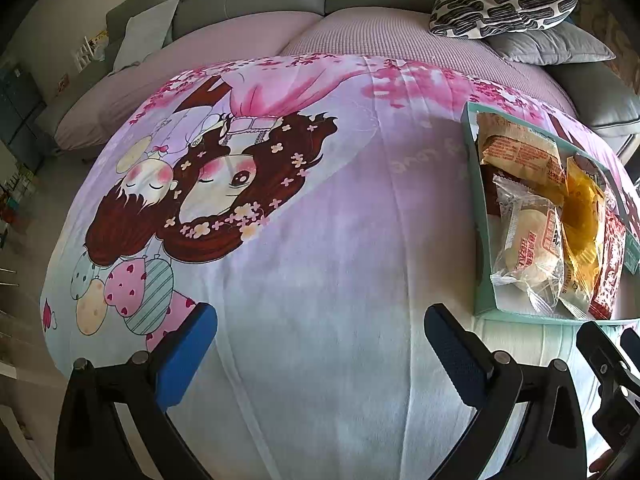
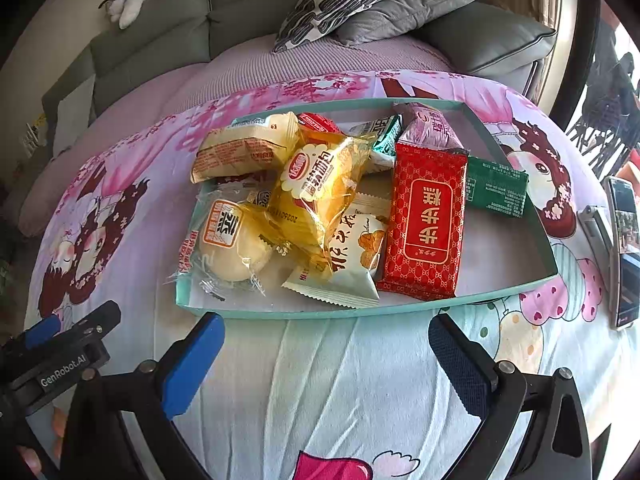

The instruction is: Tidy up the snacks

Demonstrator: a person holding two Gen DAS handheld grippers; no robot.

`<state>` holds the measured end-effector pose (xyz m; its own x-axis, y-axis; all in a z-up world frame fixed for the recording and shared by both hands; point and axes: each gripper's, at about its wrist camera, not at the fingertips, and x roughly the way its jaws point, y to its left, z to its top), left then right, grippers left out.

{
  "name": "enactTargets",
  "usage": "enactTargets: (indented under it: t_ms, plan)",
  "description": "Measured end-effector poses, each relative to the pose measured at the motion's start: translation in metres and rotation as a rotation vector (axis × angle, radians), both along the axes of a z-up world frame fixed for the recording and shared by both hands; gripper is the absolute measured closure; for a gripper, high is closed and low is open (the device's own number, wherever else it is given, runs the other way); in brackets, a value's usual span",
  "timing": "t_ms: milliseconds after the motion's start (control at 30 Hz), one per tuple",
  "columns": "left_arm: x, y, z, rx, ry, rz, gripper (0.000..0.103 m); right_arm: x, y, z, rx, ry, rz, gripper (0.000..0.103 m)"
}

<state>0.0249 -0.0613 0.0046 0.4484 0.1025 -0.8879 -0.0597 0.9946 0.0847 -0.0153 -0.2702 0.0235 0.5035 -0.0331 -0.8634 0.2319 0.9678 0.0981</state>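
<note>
Hovering wide apart and empty, the right hand-held gripper (image 2: 326, 354) faces the tray (image 2: 516, 294) of snacks mid-frame; the left hand-held gripper (image 1: 320, 344) gapes too. Loosely heaped, the slippery yellow bun packet (image 2: 316, 192) could slide off if nudged.

Snack packets heaped in a shallow teal tray (image 2: 516, 294)

The tray lies just ahead of the right gripper (image 2: 326, 346); red packet (image 2: 426, 222), yellow bread bag (image 2: 316, 196) and pale bun (image 2: 230, 244) overlap inside.
</note>
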Motion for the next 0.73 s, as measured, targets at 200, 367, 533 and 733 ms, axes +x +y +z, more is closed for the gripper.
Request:
enactTargets:
  t_ms: [200, 367, 533, 733]
  plan:
    - [0.000, 0.001, 0.000, 0.001, 0.000, 0.001, 0.000, 0.000, -0.001, 0.000, 0.002, -0.002, -0.001, 0.000]
    - [0.000, 0.002, 0.001, 0.004, -0.005, 0.008, 0.000, 0.000, -0.001, 0.000, 0.002, -0.002, -0.001, 0.000]
    - [-0.002, 0.001, 0.005, 0.014, -0.033, 0.017, 0.000, 0.000, -0.001, 0.000, 0.002, -0.001, 0.000, 0.000]
    - [-0.004, 0.002, 0.013, 0.007, -0.074, 0.020, 0.000, 0.000, -0.002, 0.000, 0.002, -0.001, 0.000, 0.000]
